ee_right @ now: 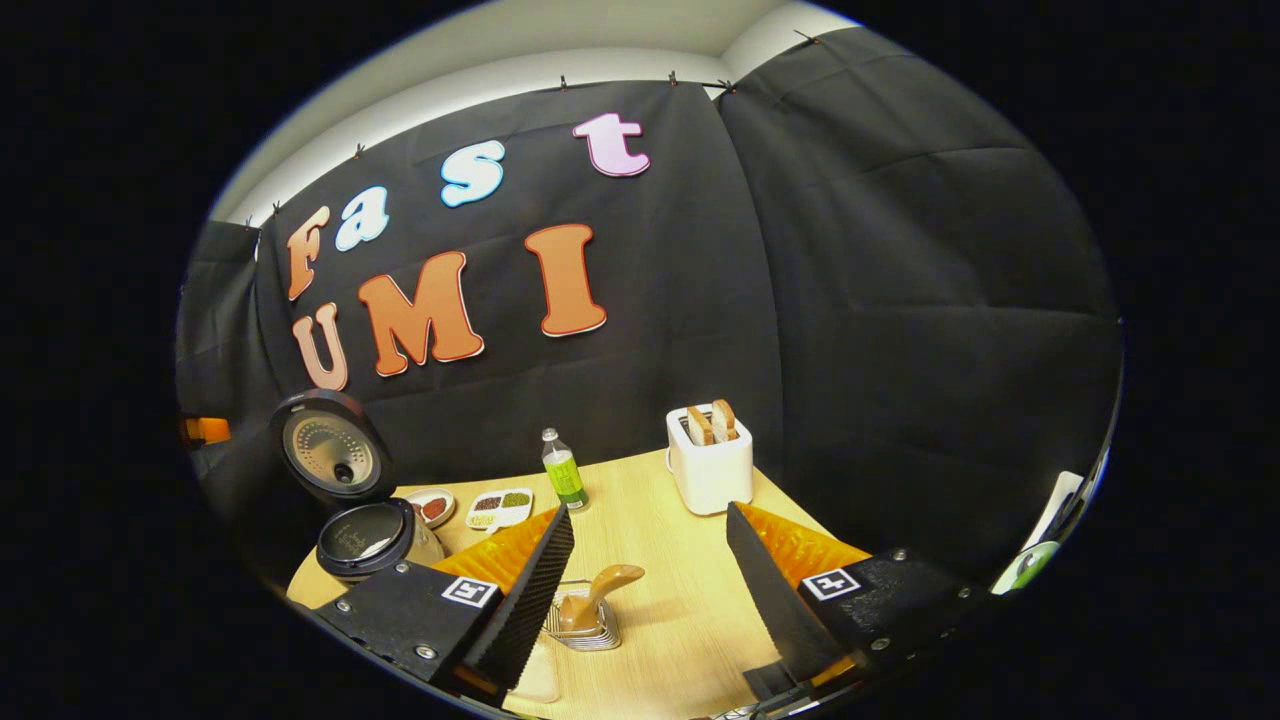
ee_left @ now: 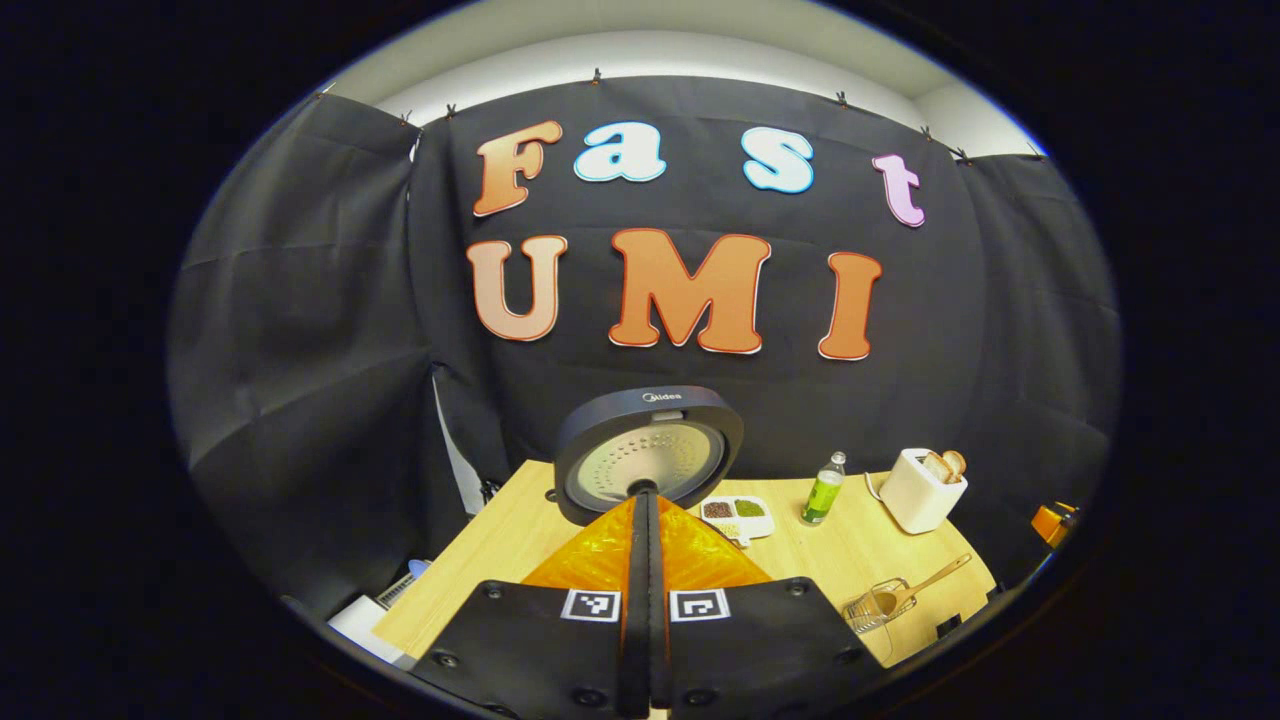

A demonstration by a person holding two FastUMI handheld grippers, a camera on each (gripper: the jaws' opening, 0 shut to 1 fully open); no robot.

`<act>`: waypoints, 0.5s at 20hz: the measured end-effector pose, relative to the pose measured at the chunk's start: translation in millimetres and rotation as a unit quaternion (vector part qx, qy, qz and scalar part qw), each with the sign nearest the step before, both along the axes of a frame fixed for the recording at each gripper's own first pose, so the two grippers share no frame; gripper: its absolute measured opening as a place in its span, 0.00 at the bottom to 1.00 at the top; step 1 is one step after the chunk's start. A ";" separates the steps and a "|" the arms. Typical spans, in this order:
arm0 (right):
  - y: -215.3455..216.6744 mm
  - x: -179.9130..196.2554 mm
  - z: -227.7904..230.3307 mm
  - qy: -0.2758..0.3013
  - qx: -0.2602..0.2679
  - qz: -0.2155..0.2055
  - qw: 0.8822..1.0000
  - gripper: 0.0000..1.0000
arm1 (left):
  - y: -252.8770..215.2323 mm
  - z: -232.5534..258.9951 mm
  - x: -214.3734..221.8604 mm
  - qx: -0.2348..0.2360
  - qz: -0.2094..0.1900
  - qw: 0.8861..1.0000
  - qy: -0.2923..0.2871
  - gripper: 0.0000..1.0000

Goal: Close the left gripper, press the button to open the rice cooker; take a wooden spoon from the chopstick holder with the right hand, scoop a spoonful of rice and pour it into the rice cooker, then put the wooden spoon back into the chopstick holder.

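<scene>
Fingers on your left gripper [ee_left: 646, 500] are pressed together, gripping nothing, in front of the rice cooker [ee_left: 648, 452], whose lid stands open. Your right gripper [ee_right: 648, 540] is spread wide and empty above the chopstick holder [ee_right: 582, 625] where the wooden spoon [ee_right: 597, 592] stands, on the table [ee_right: 650, 500].

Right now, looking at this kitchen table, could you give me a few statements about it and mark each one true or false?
1. The rice cooker has its lid up. True.
2. The right claw is squeezing the wooden spoon. False: it is open, and the spoon sits untouched in the chopstick holder.
3. The left claw is shut. True.
4. The toaster is empty. False: bread slices stick out of it.
5. The green bottle lies on its side. False: it stands upright.
</scene>
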State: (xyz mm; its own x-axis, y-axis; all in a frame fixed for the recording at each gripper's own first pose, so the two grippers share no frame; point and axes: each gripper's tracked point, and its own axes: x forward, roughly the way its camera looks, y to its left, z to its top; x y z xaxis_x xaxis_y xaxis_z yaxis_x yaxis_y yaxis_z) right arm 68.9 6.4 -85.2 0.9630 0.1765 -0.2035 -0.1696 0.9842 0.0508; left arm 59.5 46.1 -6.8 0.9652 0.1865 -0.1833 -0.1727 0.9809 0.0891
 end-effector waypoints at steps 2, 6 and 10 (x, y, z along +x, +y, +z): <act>8.9 8.1 -18.1 0.015 0.010 0.008 1.000 0.95 | 13.5 10.1 -10.0 -0.002 0.022 1.000 -0.017 0.05; 22.7 24.6 -53.1 0.052 0.038 0.015 0.998 0.95 | 36.9 32.5 -36.0 0.012 0.054 0.997 -0.061 0.03; 32.7 37.0 -90.6 0.092 0.051 0.019 0.994 0.95 | 52.9 44.6 -58.0 0.022 0.082 0.993 -0.085 0.20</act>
